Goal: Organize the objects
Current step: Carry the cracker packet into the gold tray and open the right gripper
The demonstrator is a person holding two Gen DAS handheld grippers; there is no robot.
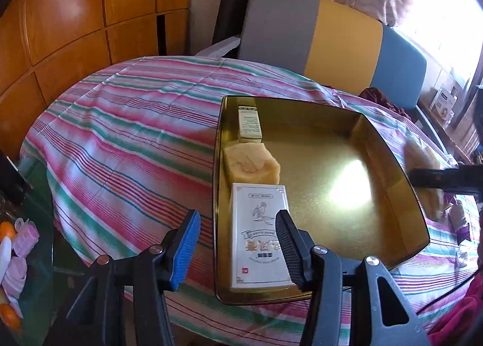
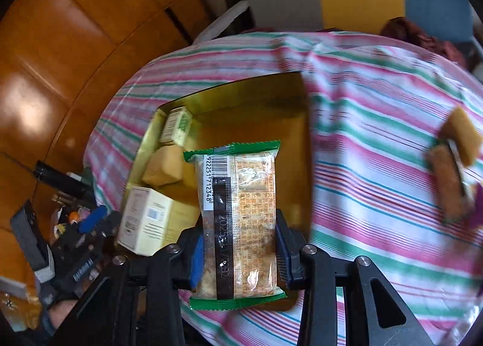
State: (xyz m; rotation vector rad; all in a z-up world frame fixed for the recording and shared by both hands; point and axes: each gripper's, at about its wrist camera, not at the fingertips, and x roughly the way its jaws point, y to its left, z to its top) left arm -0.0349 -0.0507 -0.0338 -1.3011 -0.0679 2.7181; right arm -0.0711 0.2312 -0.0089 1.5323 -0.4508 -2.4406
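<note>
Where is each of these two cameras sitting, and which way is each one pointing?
Left wrist: rides the left gripper, angled down at the gold tin; its own open fingers show, jaws astride the tin's wall near the white box.
Right wrist: rides the right gripper, angled down over the striped cloth; its fingers clamp a snack packet.
Shared: tin, white box, yellow block, small carton, cloth; each view catches the other gripper at its edge.
</note>
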